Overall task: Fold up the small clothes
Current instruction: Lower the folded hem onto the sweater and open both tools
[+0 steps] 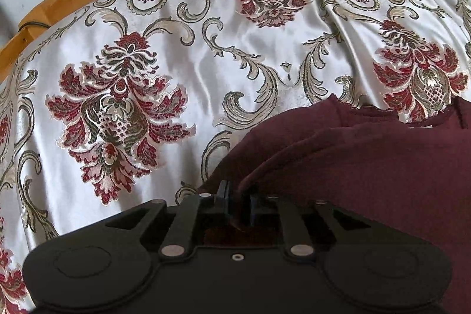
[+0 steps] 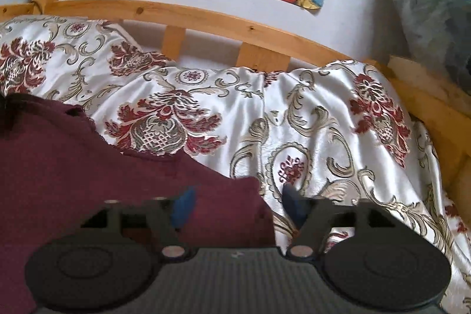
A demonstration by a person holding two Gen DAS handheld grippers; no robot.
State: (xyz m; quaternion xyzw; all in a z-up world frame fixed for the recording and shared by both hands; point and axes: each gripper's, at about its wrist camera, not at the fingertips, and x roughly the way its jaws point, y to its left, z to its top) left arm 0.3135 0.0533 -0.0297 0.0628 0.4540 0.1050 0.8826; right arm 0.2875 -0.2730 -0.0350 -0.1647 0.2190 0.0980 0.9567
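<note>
Fingers: left gripper [image 1: 239, 203] narrow, garment [image 1: 368, 167] fold between, grip unclear | right gripper [image 2: 237, 205] wide, astride garment's right edge | bedspread [image 2: 323, 122] beneath, headboard [image 2: 206, 16] beyond.

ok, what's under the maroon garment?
The maroon garment lies on the floral satin bedspread, which shows all around it. Whatever is beneath the bedspread is covered.

The dark red garment [image 1: 368, 167] runs off the picture's edge. The right gripper's blue fingertips [image 2: 184, 206] look blurry.
</note>
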